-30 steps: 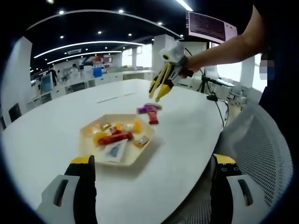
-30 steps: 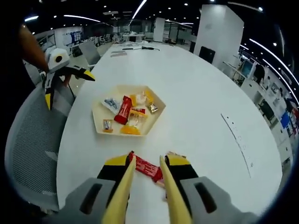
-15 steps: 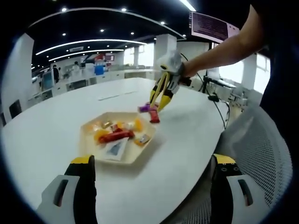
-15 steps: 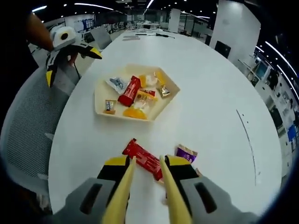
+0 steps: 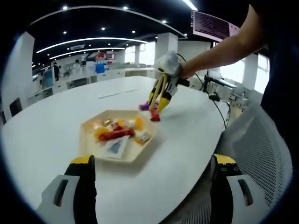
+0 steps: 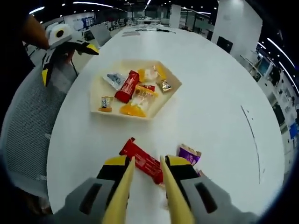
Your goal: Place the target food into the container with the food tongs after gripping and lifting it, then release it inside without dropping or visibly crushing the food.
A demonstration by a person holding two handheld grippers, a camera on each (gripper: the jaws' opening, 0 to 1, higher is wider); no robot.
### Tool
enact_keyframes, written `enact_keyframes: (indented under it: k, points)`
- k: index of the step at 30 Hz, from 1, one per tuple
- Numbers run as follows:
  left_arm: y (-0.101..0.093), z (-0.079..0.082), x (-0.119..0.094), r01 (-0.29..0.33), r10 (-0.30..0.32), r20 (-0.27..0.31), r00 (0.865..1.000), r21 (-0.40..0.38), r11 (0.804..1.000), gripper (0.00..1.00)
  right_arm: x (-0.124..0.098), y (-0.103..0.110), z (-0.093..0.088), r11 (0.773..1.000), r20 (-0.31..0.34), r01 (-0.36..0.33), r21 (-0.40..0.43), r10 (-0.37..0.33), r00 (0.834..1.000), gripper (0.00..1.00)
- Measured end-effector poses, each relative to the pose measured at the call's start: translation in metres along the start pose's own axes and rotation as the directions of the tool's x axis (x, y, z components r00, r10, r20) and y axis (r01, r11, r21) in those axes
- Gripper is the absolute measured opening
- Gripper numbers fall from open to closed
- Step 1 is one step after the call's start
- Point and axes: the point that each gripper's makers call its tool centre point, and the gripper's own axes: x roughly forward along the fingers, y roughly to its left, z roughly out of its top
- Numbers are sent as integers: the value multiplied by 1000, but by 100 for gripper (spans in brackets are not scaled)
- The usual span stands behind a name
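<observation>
Right gripper [image 6: 145,161] fingers narrowly parted over a red snack bar [image 6: 141,158] on the white counter [image 6: 210,116], grip unclear; purple packet [image 6: 188,154] just beside. Hexagonal tray [image 6: 174,91] of snacks sits beyond. Left gripper [image 5: 149,161] fingers wide apart, holding nothing.

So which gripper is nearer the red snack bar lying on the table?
Right. The right gripper has its tongs directly over the red snack bar; the left gripper hangs beyond the tray, off the table edge.
</observation>
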Motion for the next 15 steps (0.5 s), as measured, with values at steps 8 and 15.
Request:
enact_keyframes:
  k: [8, 15]
  points:
    - [0, -1, 0, 1, -1, -4, 1000, 1, 1000, 99, 0, 17, 11, 998, 29, -47, -32, 48, 998, 29]
    - [0, -1, 0, -1, 1, -5, 1000, 1, 1000, 99, 0, 12, 8, 995, 30, -70, -73, 72, 997, 30]
